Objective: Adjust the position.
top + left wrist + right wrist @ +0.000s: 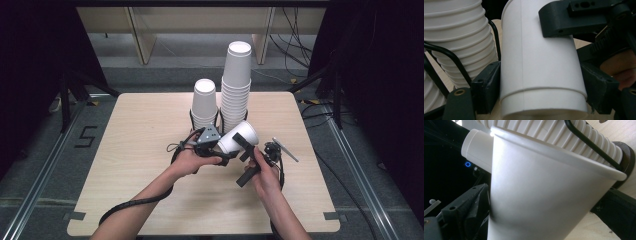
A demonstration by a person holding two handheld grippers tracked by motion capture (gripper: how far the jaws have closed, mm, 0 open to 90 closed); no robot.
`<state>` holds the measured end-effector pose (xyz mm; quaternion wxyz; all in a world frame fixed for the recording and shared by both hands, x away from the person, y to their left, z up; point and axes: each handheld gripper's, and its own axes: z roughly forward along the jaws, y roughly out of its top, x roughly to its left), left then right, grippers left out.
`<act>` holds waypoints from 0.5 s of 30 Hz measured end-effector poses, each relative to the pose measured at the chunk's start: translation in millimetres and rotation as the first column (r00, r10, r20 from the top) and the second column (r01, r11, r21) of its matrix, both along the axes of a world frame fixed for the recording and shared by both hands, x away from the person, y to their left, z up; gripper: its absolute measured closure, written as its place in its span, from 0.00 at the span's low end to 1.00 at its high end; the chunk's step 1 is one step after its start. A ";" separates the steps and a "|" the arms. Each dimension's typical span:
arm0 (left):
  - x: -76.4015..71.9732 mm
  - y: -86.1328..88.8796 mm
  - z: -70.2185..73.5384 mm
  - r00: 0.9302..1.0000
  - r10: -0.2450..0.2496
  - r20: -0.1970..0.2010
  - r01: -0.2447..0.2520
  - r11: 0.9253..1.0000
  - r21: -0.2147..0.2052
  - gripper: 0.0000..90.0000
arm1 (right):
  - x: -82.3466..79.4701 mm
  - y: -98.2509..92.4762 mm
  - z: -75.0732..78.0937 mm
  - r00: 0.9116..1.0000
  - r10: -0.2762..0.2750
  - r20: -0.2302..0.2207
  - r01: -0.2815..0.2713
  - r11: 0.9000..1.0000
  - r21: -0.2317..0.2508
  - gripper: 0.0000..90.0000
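A white paper cup (237, 136) is held tilted above the table, just in front of the cup stacks. My left gripper (222, 150) is shut on its narrow bottom end; in the left gripper view both pads press the cup (541, 70) at its base ring. My right gripper (244, 157) comes in from the right and straddles the wide end. In the right gripper view the cup (544, 202) fills the gap, and both jaws lie against its walls just below the rim. One right jaw lies across the cup's side in the left gripper view.
A tall stack of white cups (236, 85) and a shorter stack (204, 102) stand in a black wire holder (192, 117) at the back middle of the wooden table (140, 150). Cables lie on the floor at the far right.
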<state>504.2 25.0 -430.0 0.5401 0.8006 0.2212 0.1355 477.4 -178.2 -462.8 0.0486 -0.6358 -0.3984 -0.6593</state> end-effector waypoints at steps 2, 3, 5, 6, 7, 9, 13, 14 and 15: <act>0.5 -0.6 -0.6 1.000 -0.009 0.000 0.009 1.000 -0.007 0.25 | 1.1 -0.3 -0.1 1.000 -0.002 -0.001 0.002 1.000 -0.005 0.03; -0.2 -0.6 -0.1 1.000 -0.002 -0.001 0.002 1.000 0.001 0.25 | 1.3 -0.2 0.2 1.000 0.000 -0.008 0.000 1.000 0.001 0.04; -0.5 -1.2 -0.3 1.000 -0.003 -0.002 0.003 1.000 0.004 0.25 | 1.7 0.1 -0.4 1.000 0.002 -0.010 -0.002 1.000 0.003 0.04; -0.6 -1.5 -0.5 1.000 -0.005 -0.001 0.005 1.000 0.004 0.25 | 2.3 0.4 -1.3 1.000 -0.003 0.001 0.003 1.000 -0.002 0.04; -0.7 -1.8 -0.6 1.000 -0.005 -0.001 0.005 1.000 0.003 0.25 | 2.7 0.9 -1.3 1.000 -0.003 0.001 0.003 1.000 0.003 0.05; -0.6 -2.2 -0.6 1.000 -0.005 -0.002 0.005 1.000 0.000 0.25 | 3.1 1.4 -0.5 1.000 -0.005 -0.012 0.005 1.000 0.013 0.05; -0.6 -2.8 -0.6 1.000 -0.007 0.003 0.007 1.000 0.007 0.25 | 3.6 1.3 -0.8 1.000 -0.001 -0.020 0.002 1.000 0.025 0.08; -0.7 -2.9 -0.6 1.000 -0.007 0.004 0.006 1.000 0.008 0.25 | 3.7 1.3 -0.9 1.000 -0.001 -0.018 0.001 1.000 0.027 0.08; -0.7 -3.1 -0.7 1.000 -0.005 0.005 0.005 1.000 0.008 0.25 | 3.7 1.4 -0.9 1.000 0.000 -0.017 0.001 1.000 0.029 0.09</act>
